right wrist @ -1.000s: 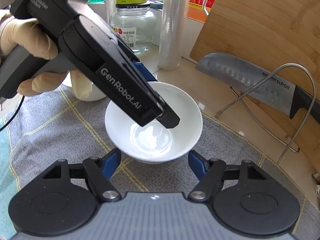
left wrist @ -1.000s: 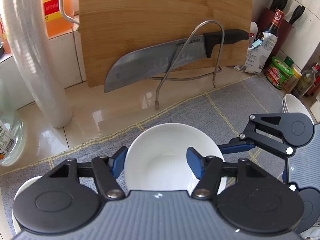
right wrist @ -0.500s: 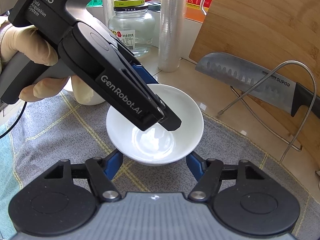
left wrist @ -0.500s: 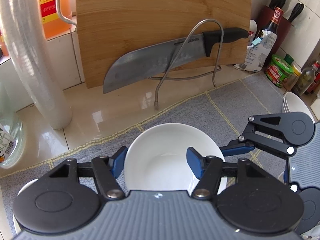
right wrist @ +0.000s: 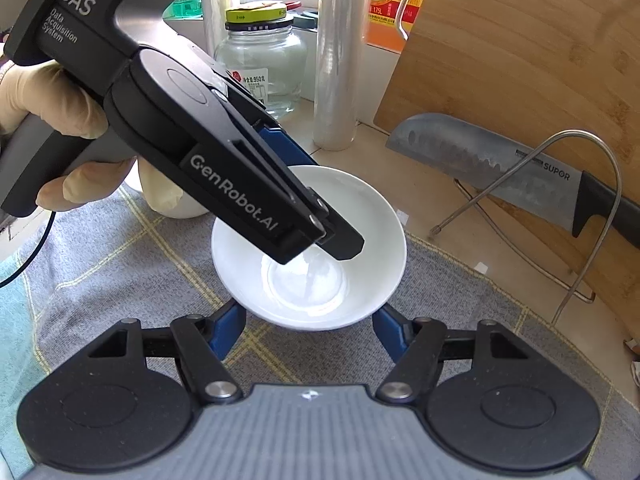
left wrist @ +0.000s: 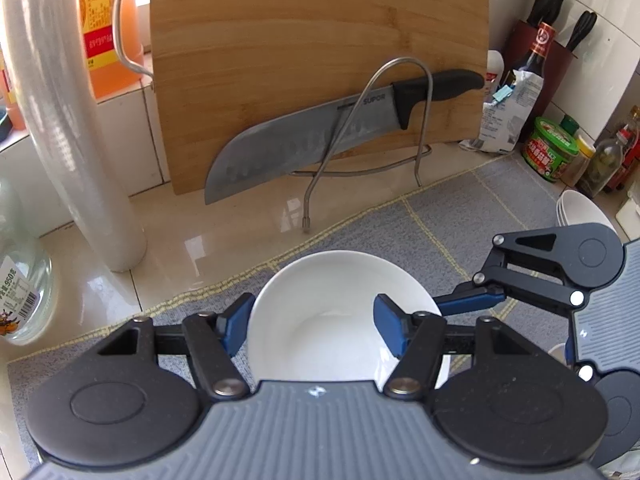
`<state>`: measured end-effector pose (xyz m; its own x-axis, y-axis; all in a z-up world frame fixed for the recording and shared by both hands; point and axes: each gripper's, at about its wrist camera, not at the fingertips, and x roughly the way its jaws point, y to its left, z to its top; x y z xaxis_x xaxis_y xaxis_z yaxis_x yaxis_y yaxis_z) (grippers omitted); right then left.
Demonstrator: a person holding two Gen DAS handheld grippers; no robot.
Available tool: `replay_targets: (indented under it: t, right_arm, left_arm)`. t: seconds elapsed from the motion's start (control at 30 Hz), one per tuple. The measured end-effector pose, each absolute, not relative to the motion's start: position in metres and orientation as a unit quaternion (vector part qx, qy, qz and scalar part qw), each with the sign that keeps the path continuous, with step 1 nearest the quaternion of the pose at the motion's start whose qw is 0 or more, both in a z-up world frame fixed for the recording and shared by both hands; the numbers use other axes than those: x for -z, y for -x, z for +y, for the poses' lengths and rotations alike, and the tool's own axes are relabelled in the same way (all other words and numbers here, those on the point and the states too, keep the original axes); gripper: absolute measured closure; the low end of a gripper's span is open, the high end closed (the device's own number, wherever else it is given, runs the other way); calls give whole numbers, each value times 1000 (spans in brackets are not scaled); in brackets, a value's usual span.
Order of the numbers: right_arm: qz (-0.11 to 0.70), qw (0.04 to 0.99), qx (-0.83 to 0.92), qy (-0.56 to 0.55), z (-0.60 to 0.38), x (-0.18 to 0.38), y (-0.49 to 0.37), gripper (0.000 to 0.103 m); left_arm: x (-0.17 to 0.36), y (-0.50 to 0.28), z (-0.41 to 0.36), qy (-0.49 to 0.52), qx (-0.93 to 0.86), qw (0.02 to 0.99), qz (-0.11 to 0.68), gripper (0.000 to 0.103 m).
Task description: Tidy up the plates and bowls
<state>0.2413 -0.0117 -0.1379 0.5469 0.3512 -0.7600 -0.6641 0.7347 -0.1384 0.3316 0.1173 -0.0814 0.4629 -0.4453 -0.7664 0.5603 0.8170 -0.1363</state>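
A white bowl (left wrist: 332,312) sits on the grey mat (left wrist: 460,216). My left gripper (left wrist: 310,326) is open, one finger outside the bowl's left rim and one inside it. In the right wrist view the same bowl (right wrist: 352,216) lies under the left gripper's body (right wrist: 224,176). My right gripper (right wrist: 306,330) is open, its blue fingertips (right wrist: 228,326) on either side of the bowl's near edge, low by the mat. A stack of white bowls (left wrist: 576,208) stands at the right. Another white dish (right wrist: 184,210) shows behind the gloved hand.
A wooden cutting board (left wrist: 320,60) leans at the back with a knife (left wrist: 320,140) on a wire rack (left wrist: 360,140). A cling-film roll (left wrist: 72,120), glass jar (right wrist: 260,68), sauce bottles and jars (left wrist: 552,152) line the counter edge.
The right gripper has moved in closer around the bowl's near edge. The left gripper has stayed astride the bowl's rim; the view shifted slightly.
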Motion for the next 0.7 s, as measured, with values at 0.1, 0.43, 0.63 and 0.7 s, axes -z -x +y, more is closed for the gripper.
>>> replay_targets:
  t: [0.1, 0.43, 0.63, 0.7]
  right_arm:
    - [369, 855, -296, 211, -13, 134, -237, 29]
    - [361, 862, -291, 206, -21, 118, -218, 29]
    - [356, 867, -283, 207, -29, 109, -205, 29]
    - [354, 868, -280, 206, -32, 107, -201, 29]
  left_arm:
    - [77, -327, 116, -69, 294, 854, 422, 40]
    - [59, -309, 107, -72, 306, 859, 404, 39]
    - [48, -299, 100, -71, 316, 860, 395, 39]
    - [46, -295, 96, -71, 318, 860, 392, 39]
